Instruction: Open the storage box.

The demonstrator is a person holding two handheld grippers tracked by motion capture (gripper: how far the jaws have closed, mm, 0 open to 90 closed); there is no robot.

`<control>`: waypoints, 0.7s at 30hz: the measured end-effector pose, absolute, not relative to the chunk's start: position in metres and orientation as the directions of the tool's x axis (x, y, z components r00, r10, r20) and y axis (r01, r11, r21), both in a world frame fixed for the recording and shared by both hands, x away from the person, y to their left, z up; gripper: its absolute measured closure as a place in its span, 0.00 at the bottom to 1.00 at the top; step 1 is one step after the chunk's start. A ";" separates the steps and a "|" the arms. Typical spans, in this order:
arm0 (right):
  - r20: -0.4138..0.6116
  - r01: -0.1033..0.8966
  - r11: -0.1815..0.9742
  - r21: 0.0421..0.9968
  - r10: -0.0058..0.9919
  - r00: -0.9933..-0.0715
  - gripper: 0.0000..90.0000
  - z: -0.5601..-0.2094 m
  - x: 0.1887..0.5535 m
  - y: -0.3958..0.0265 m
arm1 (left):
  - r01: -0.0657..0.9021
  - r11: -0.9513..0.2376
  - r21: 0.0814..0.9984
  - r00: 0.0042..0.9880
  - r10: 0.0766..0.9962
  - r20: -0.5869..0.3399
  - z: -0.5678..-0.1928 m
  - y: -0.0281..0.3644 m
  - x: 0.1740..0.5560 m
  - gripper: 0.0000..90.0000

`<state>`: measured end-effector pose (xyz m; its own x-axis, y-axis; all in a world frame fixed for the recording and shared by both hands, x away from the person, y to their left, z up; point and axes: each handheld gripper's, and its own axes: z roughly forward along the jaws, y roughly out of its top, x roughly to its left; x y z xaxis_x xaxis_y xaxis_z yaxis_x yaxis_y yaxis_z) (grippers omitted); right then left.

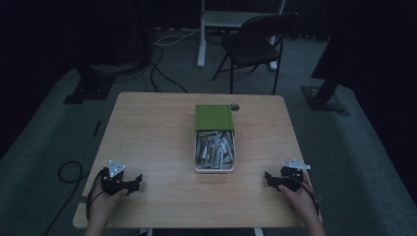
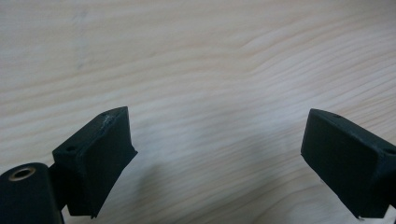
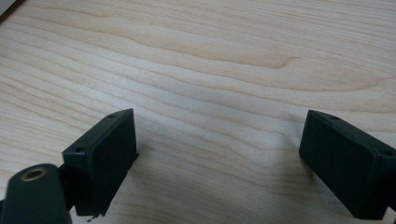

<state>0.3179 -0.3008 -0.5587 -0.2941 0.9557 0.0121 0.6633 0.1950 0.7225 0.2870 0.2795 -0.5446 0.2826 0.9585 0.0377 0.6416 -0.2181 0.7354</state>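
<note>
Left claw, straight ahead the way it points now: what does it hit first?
Probably nothing soon. The left claw stands open and points right across the bare light wooden table. The white tray of small grey-white pieces under a green lid lies ahead but farther back, likely off the line; depth is unclear.

Behind the wooden table (image 1: 147,128) — 1 dark folding chair (image 1: 253,44), floor cables (image 1: 162,64).

overhead forward-down, tool views close on table (image 1: 147,128)

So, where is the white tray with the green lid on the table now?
In the high view, the white tray sits at the middle of the wooden table, its green lid slid toward the far edge, between the two hand-held grippers.
</note>
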 end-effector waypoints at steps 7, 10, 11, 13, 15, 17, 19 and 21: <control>0.009 0.661 0.199 0.723 0.955 -0.297 0.12 -0.559 0.318 -0.301 | 0.668 -0.169 0.725 0.216 0.976 0.028 -0.548 0.285 0.287 0.11; 0.009 0.661 0.199 0.723 0.955 -0.297 0.12 -0.559 0.318 -0.301 | 0.684 -0.155 0.713 0.192 0.981 0.029 -0.551 0.287 0.287 0.11; 0.009 0.661 0.199 0.723 0.955 -0.297 0.12 -0.559 0.318 -0.301 | 0.694 -0.148 0.705 0.183 0.983 0.026 -0.553 0.287 0.288 0.11; 0.009 0.661 0.199 0.723 0.955 -0.297 0.12 -0.559 0.318 -0.301 | 0.696 -0.129 0.706 0.163 0.986 0.019 -0.553 0.288 0.288 0.11; 0.009 0.662 0.199 0.723 0.955 -0.297 0.12 -0.559 0.318 -0.301 | 0.700 -0.118 0.704 0.148 0.989 0.018 -0.553 0.289 0.288 0.11; 0.009 0.661 0.199 0.723 0.955 -0.297 0.12 -0.559 0.318 -0.301 | 0.702 -0.113 0.703 0.142 0.990 0.017 -0.553 0.289 0.288 0.11; 0.009 0.661 0.199 0.723 0.955 -0.297 0.12 -0.559 0.318 -0.301 | 0.704 -0.109 0.702 0.143 0.990 0.011 -0.553 0.289 0.288 0.11; 0.009 0.661 0.199 0.723 0.955 -0.297 0.12 -0.559 0.318 -0.301 | 0.703 -0.109 0.703 0.143 0.990 0.010 -0.553 0.289 0.288 0.11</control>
